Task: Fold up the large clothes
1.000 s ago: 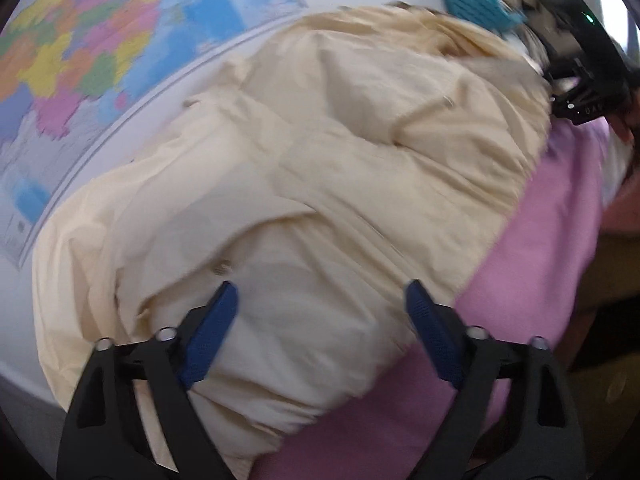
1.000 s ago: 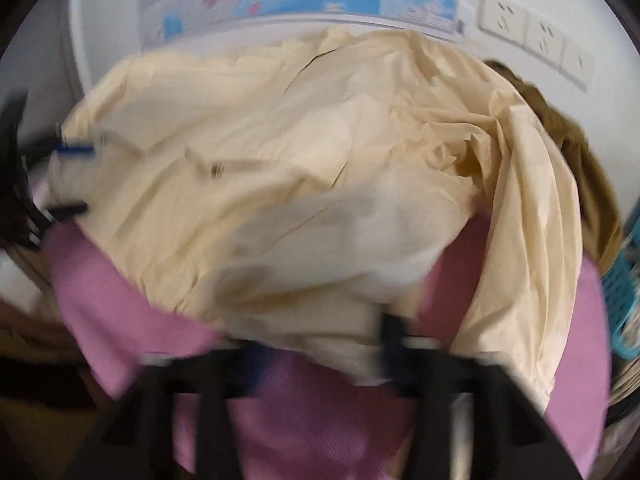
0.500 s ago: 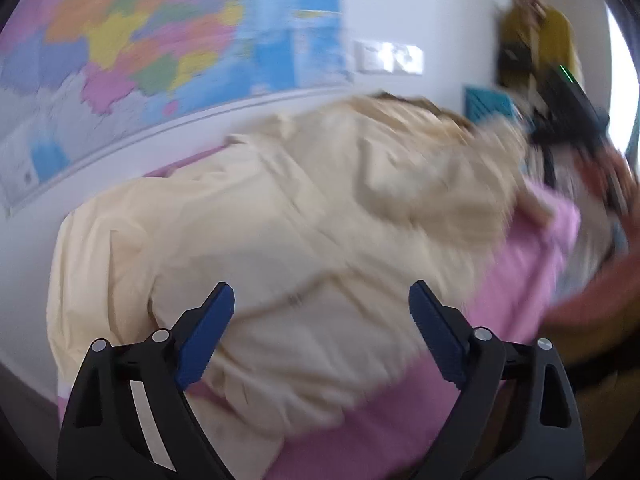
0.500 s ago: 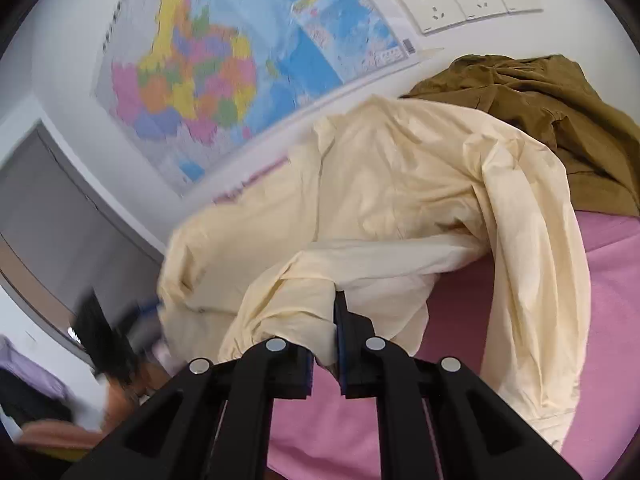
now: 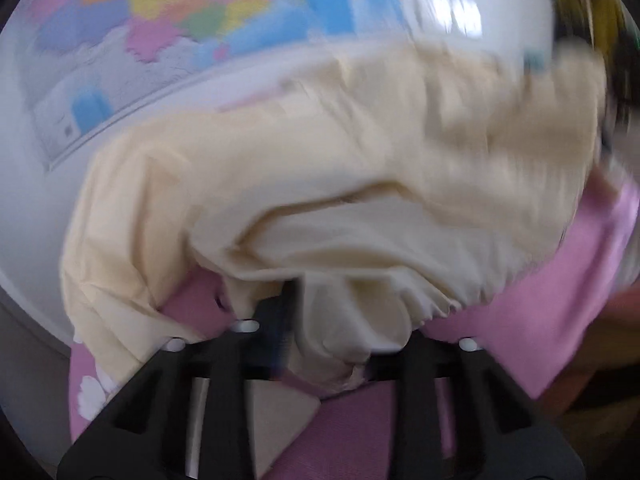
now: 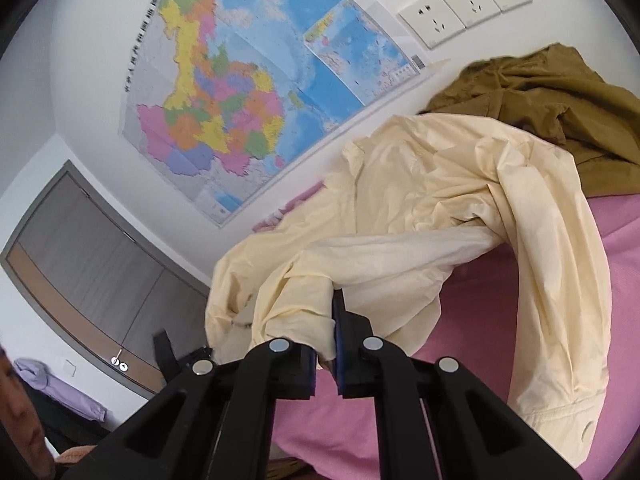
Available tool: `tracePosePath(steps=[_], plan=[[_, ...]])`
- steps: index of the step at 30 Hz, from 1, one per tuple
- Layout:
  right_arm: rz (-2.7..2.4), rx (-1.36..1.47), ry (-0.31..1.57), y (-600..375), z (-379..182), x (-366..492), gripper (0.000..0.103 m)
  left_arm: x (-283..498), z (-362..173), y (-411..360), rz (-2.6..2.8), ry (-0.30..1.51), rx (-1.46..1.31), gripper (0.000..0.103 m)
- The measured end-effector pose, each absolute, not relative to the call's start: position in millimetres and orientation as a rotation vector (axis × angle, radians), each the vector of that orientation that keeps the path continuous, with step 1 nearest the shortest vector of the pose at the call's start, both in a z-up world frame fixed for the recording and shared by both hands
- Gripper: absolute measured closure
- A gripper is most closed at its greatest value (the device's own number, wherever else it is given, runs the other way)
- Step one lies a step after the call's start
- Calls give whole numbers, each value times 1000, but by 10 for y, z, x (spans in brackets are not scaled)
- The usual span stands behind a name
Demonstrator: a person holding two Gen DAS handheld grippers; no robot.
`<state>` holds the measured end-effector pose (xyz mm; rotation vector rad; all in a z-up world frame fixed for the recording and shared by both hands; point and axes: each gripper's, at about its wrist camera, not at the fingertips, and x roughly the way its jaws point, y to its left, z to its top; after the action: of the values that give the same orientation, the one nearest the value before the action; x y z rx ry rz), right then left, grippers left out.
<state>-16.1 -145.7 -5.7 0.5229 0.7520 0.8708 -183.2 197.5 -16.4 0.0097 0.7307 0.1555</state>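
Note:
A large cream jacket (image 5: 320, 168) lies crumpled on a pink sheet (image 5: 540, 300) against the wall. My left gripper (image 5: 340, 336) is at its near edge. Its jaws are closing, with a bunch of cream fabric pinched between them and covering the right finger. The left wrist view is blurred by motion. In the right wrist view the jacket (image 6: 440, 184) spreads across the pink sheet (image 6: 500, 320), one sleeve hanging to the right. My right gripper (image 6: 326, 344) is shut on a fold of it, lifted off the sheet.
An olive-brown garment (image 6: 540, 112) is heaped behind the jacket near the wall sockets (image 6: 464, 4). A coloured map (image 6: 248, 92) hangs on the white wall. A grey-brown cabinet (image 6: 80, 264) and a lilac cloth (image 6: 52, 384) are at the left. Part of a person (image 6: 16, 412) is at the lower left edge.
The left jaws, wide open before, have come together on the jacket's near edge. The right gripper has risen and rolled, with its fold of fabric still in it.

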Motion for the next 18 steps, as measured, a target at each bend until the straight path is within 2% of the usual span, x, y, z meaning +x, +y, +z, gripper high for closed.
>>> tracePosePath(steps=[4,8,11,15,18], plan=[[917,539,714,-1577,95,-392,97,-2001,329,2133,139,632,-69,85],[881,503,717,-1721,71,-567,97,-2105,475,2096,119,661,-79,85],[819,430,853,-1685,-319,-539,96,-2049,230,2014,110,760,-38,84],[691,269,1059,-1526,-889,-452,90,-1970,-353,1831,71,961,54,73],[673,178,1097,-1473,-935,-443,87,-2046,-386,1810,58,938,87,67]])
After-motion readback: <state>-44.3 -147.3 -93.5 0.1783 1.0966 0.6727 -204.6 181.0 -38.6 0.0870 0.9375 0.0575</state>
